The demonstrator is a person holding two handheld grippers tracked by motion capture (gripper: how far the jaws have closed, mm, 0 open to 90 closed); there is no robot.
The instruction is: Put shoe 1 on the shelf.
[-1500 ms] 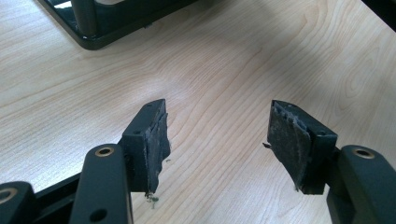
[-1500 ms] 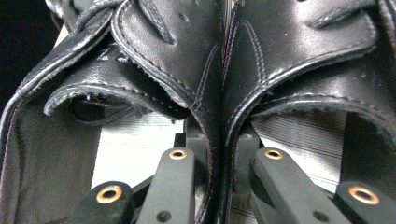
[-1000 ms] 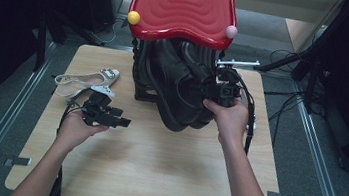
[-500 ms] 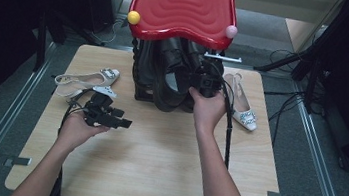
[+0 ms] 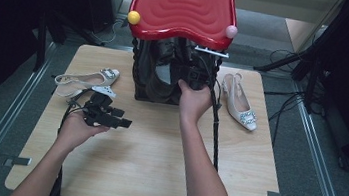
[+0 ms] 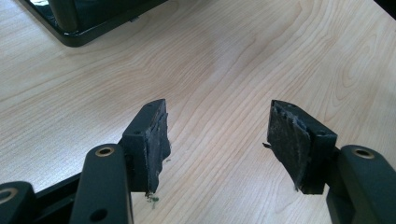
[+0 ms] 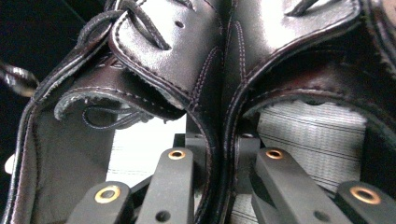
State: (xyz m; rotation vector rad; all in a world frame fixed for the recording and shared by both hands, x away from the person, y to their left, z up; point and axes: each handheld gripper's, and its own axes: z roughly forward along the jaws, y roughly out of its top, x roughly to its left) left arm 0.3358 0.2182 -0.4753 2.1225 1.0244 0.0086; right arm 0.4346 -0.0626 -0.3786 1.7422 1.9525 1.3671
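In the high view, the right gripper [image 5: 196, 76] had carried the pair of dark brown leather lace-up shoes [image 5: 163, 74] from the open tabletop in under the red, wavy plastic top of the small rack [image 5: 184, 6], onto its black lower frame [image 5: 155, 98]. A second before, the pair hung above the table nearer the person; now it sat tucked at the rack, so the placing looked nearly done, with only the release left. The move also uncovered a white slingback shoe with a jewelled buckle [image 5: 239, 106] lying to the right of the rack. Its mate [image 5: 86, 79] lay at the left, close to the left gripper [image 5: 118, 120], which had kept its place low over the pale wooden table [image 5: 153, 176].

In the left gripper view, the left gripper [image 6: 219, 140] had its jaws standing apart over bare wood, holding nothing.

In the right gripper view, the right gripper [image 7: 219, 158] was clamped on the two adjoining inner walls of the shoes [image 7: 210, 70], pinching both together.
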